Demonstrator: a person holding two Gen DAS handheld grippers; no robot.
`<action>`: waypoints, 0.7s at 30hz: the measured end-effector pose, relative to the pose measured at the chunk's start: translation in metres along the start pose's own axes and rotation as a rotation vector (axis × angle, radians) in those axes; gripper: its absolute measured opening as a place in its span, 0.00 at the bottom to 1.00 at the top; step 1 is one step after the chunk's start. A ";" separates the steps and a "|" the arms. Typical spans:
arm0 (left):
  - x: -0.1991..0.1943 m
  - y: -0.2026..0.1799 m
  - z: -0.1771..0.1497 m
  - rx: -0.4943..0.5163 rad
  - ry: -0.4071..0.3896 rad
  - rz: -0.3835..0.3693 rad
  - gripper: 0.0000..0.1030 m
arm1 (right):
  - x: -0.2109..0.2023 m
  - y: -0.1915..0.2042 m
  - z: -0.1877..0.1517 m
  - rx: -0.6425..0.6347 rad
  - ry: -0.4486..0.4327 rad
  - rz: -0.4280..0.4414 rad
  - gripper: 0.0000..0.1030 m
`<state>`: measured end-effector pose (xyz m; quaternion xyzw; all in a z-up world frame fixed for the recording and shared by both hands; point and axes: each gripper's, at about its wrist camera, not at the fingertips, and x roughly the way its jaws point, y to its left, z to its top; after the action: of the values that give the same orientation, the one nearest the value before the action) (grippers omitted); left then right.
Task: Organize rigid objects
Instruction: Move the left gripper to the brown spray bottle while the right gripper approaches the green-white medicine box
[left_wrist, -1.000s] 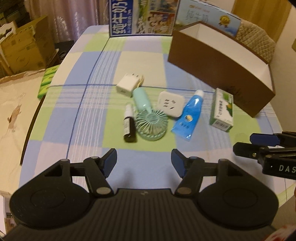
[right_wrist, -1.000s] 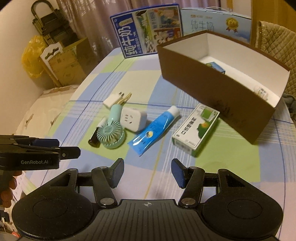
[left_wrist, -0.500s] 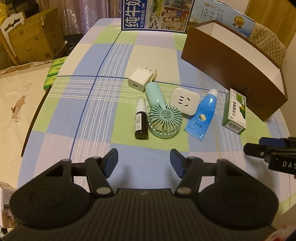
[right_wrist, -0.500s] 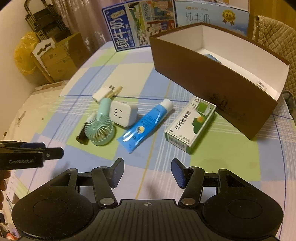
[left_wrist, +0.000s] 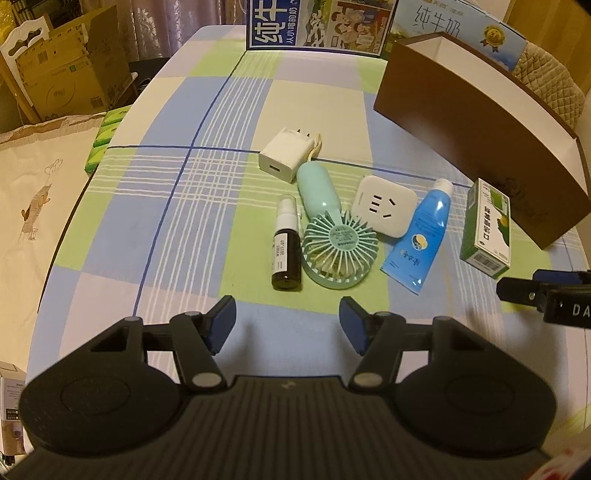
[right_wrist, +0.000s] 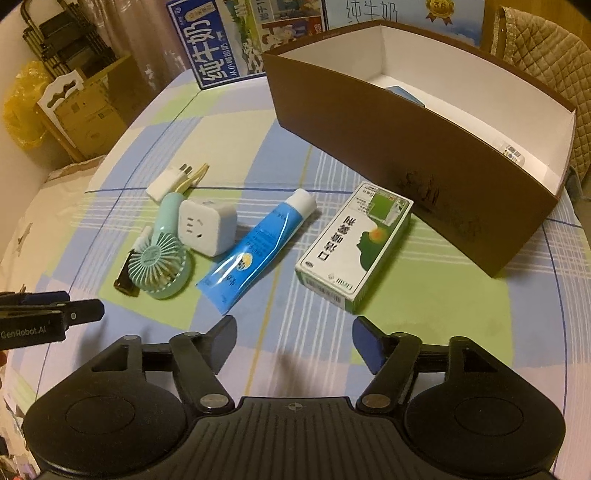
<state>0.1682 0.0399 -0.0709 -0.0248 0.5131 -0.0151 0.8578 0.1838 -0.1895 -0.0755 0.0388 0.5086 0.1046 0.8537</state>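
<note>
brown box contents mostly hidden by wall, dark bottle behind fan

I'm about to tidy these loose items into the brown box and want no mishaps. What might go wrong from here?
1. The mint handheld fan touches the dark spray bottle and white socket adapter; lifting it may drag them.
2. The brown box has a tall near wall; the green medicine carton might clip it.
3. The right gripper, jaws opening and empty, could pinch the soft blue tube.
</note>
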 end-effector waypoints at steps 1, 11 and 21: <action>0.002 0.000 0.001 -0.001 0.001 0.001 0.56 | 0.002 -0.002 0.002 0.005 0.000 -0.005 0.67; 0.014 0.002 0.011 -0.010 0.012 0.014 0.56 | 0.021 -0.016 0.019 0.032 0.011 -0.023 0.68; 0.024 0.008 0.013 -0.029 0.030 0.047 0.56 | 0.046 -0.025 0.032 0.074 0.038 -0.038 0.68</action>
<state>0.1916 0.0475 -0.0866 -0.0251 0.5264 0.0121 0.8498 0.2366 -0.2026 -0.1045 0.0586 0.5288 0.0703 0.8438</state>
